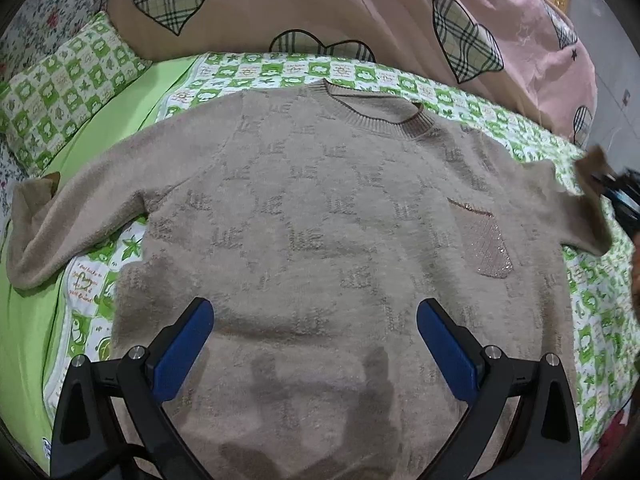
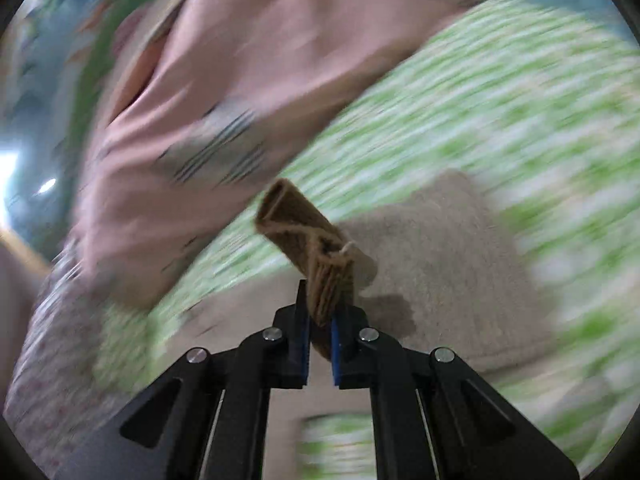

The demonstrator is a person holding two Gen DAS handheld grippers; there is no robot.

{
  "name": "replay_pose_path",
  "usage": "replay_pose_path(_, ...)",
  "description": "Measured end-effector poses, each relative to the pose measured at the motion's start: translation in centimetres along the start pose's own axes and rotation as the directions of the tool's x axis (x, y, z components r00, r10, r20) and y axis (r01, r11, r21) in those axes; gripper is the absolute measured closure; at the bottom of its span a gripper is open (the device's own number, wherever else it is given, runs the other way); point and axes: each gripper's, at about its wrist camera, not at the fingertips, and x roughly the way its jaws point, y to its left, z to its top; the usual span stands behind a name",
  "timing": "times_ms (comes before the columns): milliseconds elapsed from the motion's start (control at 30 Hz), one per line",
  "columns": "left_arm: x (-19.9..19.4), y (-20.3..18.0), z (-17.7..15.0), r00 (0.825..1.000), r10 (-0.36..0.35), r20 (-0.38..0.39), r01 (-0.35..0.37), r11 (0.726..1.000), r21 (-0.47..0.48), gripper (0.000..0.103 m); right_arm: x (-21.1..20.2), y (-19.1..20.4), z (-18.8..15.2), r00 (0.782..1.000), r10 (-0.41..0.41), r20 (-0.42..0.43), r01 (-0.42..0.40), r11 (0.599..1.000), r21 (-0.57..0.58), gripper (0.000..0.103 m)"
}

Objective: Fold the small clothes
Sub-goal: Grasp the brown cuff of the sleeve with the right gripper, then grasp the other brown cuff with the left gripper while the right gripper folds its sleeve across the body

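A small beige knit sweater [image 1: 320,208] lies flat, front up, on the green patterned bed sheet [image 1: 592,304], with a sparkly chest pocket [image 1: 494,244]. My left gripper [image 1: 314,320] hovers open over the sweater's lower part, nothing between its blue pads. The left sleeve [image 1: 48,224] lies spread out toward the left edge of that view. My right gripper [image 2: 320,312] is shut on the brown cuff [image 2: 308,236] of the other sleeve, lifted off the bed. That cuff [image 1: 592,164] and the right gripper [image 1: 618,192] show at the right edge of the left wrist view. The right wrist view is motion-blurred.
A pink quilt with plaid hearts [image 1: 320,12] is heaped along the far side of the bed. A green checked pillow [image 1: 68,88] lies at the far left. Plain green sheet [image 1: 24,340] shows at the left.
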Motion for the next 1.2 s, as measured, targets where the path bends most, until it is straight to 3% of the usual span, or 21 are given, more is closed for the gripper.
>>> replay_pose_path(100, -1.0, 1.5, 0.1, 1.0, -0.025, 0.017, 0.025, 0.999, -0.023, 0.001, 6.2, 6.7, -3.7, 0.977, 0.168, -0.132, -0.17, 0.985, -0.005, 0.094)
replay_pose_path(200, -1.6, 2.9, 0.3, 0.999, -0.047, 0.027, 0.048, 0.998, -0.041, 0.001, 12.0, 13.3, -7.9, 0.929, 0.258, -0.265, -0.277, 0.96, -0.037, 0.094)
replay_pose_path(333, -2.1, 4.8, 0.6, 0.996, -0.076, 0.041, 0.078, 0.995, -0.058, 0.001, 18.9, 19.9, -13.6, 0.846, 0.331, -0.418, -0.371, 0.928, -0.017, 0.094)
replay_pose_path(367, -2.1, 5.1, 0.7, 0.996, -0.078, 0.041, 0.08, 0.995, -0.06, 0.001, 20.3, 21.2, -14.8, 0.827, 0.339, -0.449, -0.387, 0.922, -0.017, 0.094)
replay_pose_path(467, -1.8, 6.1, 1.0, 0.995, -0.09, 0.036, 0.092, 0.993, -0.072, 0.001, 23.0, 23.6, -18.0, 0.795, 0.322, -0.514, -0.394, 0.919, -0.034, 0.094)
replay_pose_path(667, 0.5, 7.2, 3.1, 0.983, -0.181, 0.022, 0.182, 0.977, -0.114, 0.001, 25.1, 24.1, -19.2, 0.783, 0.19, -0.593, -0.295, 0.952, -0.085, 0.082)
replay_pose_path(733, 2.0, 7.2, 4.3, 0.974, -0.227, 0.021, 0.228, 0.964, -0.135, 0.001, 23.6, 23.2, -18.3, 0.788, 0.22, -0.575, -0.318, 0.945, -0.074, 0.071)
replay_pose_path(800, 3.9, 7.1, 5.7, 0.966, -0.259, 0.012, 0.258, 0.954, -0.152, 0.001, 21.1, 22.3, -17.1, 0.811, 0.249, -0.53, -0.338, 0.938, -0.076, 0.062)
replay_pose_path(900, 7.2, 6.7, 7.6, 0.956, -0.293, -0.02, 0.285, 0.941, -0.18, 0.003, 16.2, 20.3, -15.2, 0.857, 0.265, -0.441, -0.336, 0.937, -0.089, 0.061)
replay_pose_path(933, 8.3, 6.7, 8.1, 0.952, -0.305, -0.031, 0.294, 0.936, -0.196, 0.008, 15.0, 19.6, -15.0, 0.866, 0.268, -0.423, -0.333, 0.939, -0.087, 0.061)
replay_pose_path(1033, 11.8, 7.2, 8.8, 0.921, -0.387, -0.051, 0.359, 0.89, -0.282, 0.04, 10.8, 16.9, -14.7, 0.902, 0.237, -0.361, -0.289, 0.952, -0.098, 0.061)
replay_pose_path(1100, 12.6, 8.1, 9.0, 0.911, -0.412, -0.003, 0.391, 0.866, -0.312, 0.056, 8.8, 15.0, -14.7, 0.925, 0.194, -0.328, -0.237, 0.967, -0.098, 0.061)
replay_pose_path(1167, 12.8, 8.3, 8.9, 0.886, -0.462, 0.028, 0.445, 0.834, -0.326, 0.1, 7.2, 13.7, -14.8, 0.945, 0.149, -0.291, -0.185, 0.978, -0.099, 0.061)
replay_pose_path(1200, 12.9, 8.6, 8.8, 0.867, -0.495, 0.055, 0.483, 0.808, -0.338, 0.097, 6.5, 12.9, -14.7, 0.954, 0.127, -0.272, -0.159, 0.983, -0.096, 0.061)
